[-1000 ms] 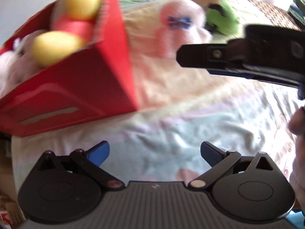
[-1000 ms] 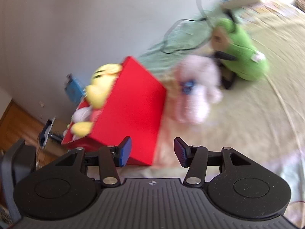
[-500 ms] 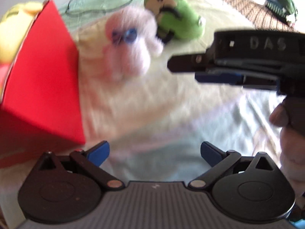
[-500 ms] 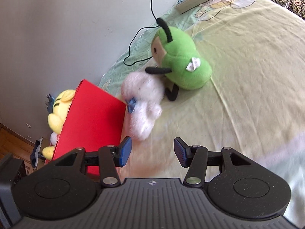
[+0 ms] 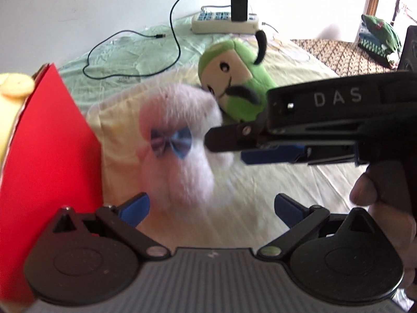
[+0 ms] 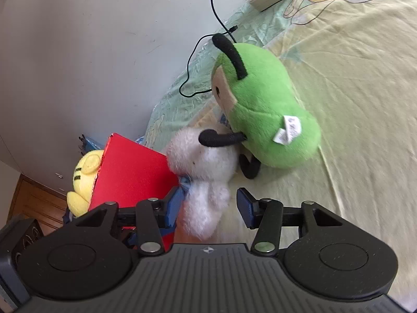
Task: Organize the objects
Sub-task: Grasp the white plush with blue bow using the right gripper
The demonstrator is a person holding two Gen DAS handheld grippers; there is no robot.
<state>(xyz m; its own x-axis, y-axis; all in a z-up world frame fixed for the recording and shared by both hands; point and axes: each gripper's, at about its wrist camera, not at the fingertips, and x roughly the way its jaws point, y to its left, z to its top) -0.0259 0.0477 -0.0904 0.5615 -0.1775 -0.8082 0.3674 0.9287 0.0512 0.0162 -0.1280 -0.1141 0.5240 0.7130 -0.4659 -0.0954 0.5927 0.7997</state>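
R claw (image 6: 207, 206) is held open w/ the white plush (image 6: 206, 174) between its jaws, not yet pinched; probably set for a grab into the red box (image 6: 130, 172). L claw (image 5: 211, 206) is also open, empty, aimed at the same plush. The plush lies on the bed (image 6: 365, 104), touching the box, where a yellow toy (image 6: 83, 177) is already stowed. The green plush (image 6: 263, 104) leans on it from behind & may be dragged along. A cable (image 5: 135, 41) is well apart.

Bright daylight, blown out at upper right; the fuzzy white plush (image 5: 179, 151) blurs (motion) — fisheye bends the edges.
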